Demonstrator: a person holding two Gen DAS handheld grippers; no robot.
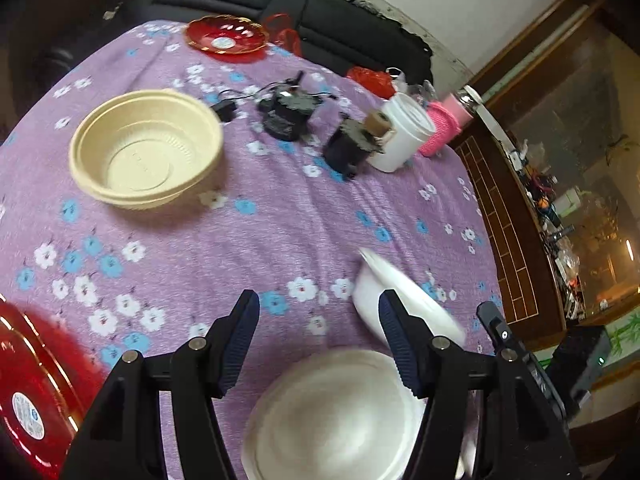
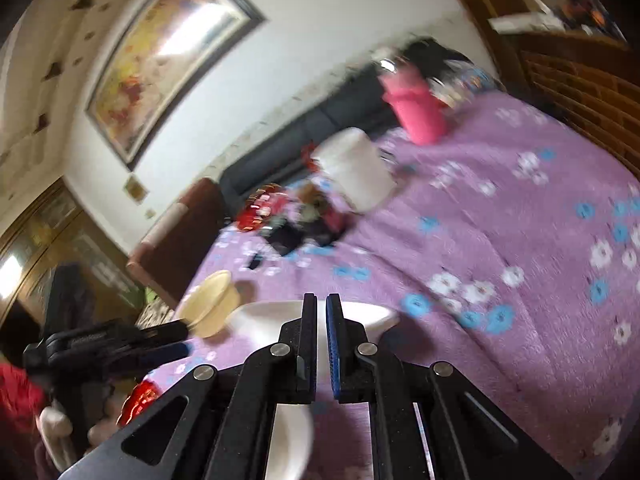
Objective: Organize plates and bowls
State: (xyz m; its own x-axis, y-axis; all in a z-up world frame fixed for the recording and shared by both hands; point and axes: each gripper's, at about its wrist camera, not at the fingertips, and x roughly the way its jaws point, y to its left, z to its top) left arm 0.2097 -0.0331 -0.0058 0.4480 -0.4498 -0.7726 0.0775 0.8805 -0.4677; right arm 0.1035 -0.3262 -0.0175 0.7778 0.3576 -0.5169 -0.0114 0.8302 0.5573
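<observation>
The white plastic bowl (image 2: 280, 316), tilted above the purple cloth, hangs by its rim from our right gripper (image 2: 321, 344), jaws pinched narrow; our left gripper (image 1: 320, 332) gapes wide, empty, just beside it.

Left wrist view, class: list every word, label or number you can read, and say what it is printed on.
No text is readable.
Sticker on near red plate: print too small and blurred.
Sticker on far red plate: too small.
Black round device: pale marking, illegible.
</observation>
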